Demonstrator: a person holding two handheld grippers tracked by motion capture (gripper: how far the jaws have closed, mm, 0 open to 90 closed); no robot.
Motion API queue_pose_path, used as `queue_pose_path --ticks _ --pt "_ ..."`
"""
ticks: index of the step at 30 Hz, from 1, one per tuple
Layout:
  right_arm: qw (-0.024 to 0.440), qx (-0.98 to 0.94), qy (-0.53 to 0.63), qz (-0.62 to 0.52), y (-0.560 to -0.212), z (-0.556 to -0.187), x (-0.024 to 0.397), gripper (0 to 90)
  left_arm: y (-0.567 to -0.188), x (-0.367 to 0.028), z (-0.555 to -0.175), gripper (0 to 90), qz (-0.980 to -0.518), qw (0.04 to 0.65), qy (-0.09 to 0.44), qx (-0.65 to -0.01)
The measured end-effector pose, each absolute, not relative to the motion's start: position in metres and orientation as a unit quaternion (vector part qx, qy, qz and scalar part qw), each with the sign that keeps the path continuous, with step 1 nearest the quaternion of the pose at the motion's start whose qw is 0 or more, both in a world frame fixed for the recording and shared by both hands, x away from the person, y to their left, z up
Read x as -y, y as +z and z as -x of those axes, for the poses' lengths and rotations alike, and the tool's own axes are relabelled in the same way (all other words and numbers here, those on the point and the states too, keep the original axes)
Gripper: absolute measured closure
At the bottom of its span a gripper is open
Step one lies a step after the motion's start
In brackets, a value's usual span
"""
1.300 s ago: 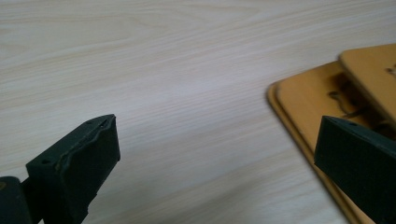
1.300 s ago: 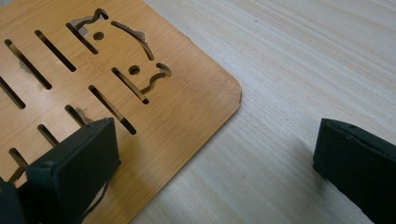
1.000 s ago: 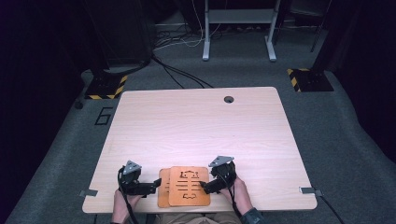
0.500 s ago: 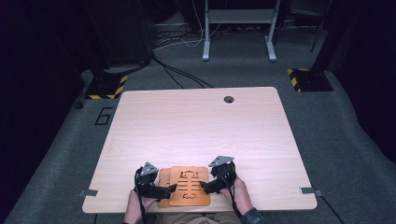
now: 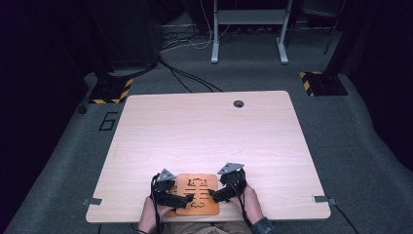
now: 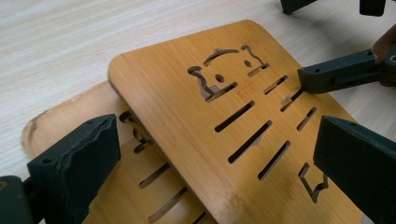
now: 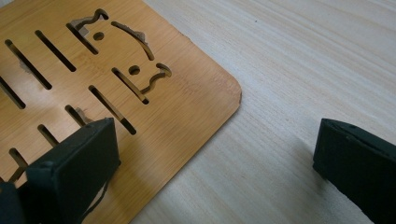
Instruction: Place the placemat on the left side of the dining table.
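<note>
Counter (image 5: 204, 131): pale wood grain, with a round cable hole (image 5: 238, 104) near its far edge; grey floor around it.
Upper board (image 6: 224, 116): bamboo, rounded corners, cut-out slots and an animal shape; it lies at the near edge of the counter between the two hands, overlapping a second slotted board.
Lower board (image 6: 70, 126): it sticks out to one side beneath the upper one, flat on the counter.
Left gripper (image 6: 215, 154): fingers spread wide, one over the lower board and the other over the upper board's far side; nothing held.
Right gripper (image 7: 215, 158): fingers wide apart, one finger (image 7: 74, 163) over the upper board, the other over bare counter; nothing held.
</note>
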State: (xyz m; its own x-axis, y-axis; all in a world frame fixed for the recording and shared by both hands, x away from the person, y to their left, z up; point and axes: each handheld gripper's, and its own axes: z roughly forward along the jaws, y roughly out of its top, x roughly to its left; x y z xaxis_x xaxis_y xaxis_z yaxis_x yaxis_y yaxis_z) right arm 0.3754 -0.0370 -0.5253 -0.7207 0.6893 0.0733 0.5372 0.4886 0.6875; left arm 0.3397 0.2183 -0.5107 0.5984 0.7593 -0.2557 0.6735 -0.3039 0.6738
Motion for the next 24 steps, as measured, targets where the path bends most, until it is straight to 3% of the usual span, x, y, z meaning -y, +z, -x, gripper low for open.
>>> queue_pose_path --ticks 8,24 --pt "0.105 -0.856 0.357 -0.359 -0.525 -0.375 0.037 0.0 -0.512 -0.214 -0.342 2.6 -0.806 0.397 0.04 -0.438" --pt "0.093 -0.851 0.368 -0.364 -0.525 -0.377 0.042 0.0 -0.494 -0.217 -0.338 15.0 -0.795 0.417 0.052 -0.438"
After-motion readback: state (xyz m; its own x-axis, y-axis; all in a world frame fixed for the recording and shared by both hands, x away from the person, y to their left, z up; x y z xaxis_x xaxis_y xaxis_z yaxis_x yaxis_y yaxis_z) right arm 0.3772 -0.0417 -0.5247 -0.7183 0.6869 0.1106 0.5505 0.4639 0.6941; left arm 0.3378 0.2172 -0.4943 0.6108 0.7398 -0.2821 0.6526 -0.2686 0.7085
